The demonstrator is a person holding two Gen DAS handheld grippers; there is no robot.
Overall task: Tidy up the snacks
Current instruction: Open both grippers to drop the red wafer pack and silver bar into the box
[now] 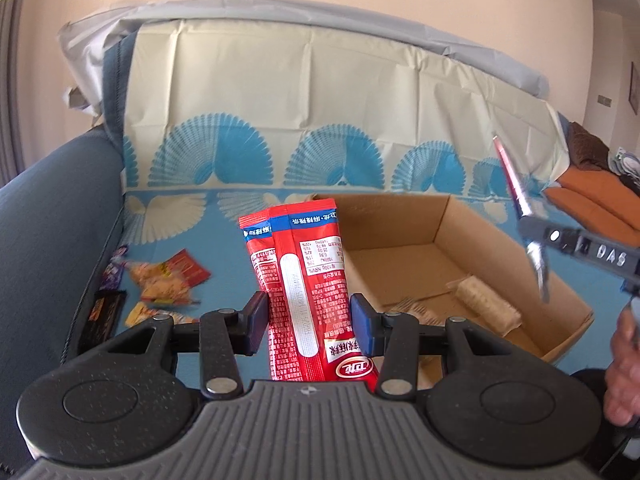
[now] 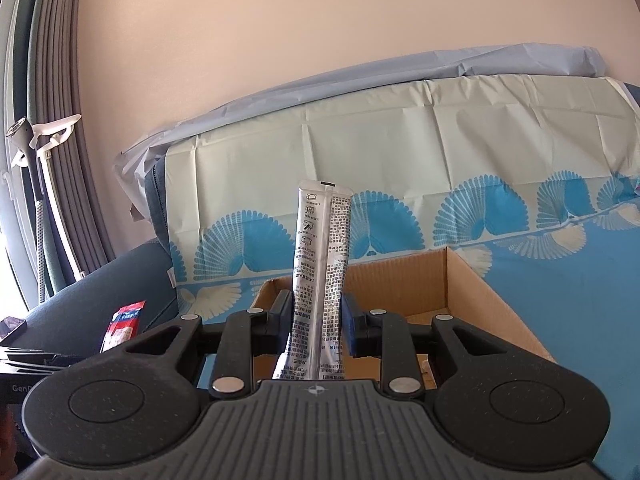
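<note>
Clamped between the left gripper (image 1: 308,314) fingers (image 1: 362,322) stand two upright red foil snack packets (image 1: 306,284), with the open brown cardboard box (image 1: 404,216) at two o'clock on the blue patterned sofa cover (image 1: 224,236). Right gripper (image 2: 316,326) fingers (image 2: 349,330) pinch an upright silver printed sachet (image 2: 320,264) before that box. Loose snack wrappers (image 1: 160,280) lie at ten o'clock.

Between your left fingers sits a red, blue-banded packet (image 1: 308,280); ahead, a brown box (image 1: 440,216) on blue, white-fanned cloth (image 1: 280,152).
</note>
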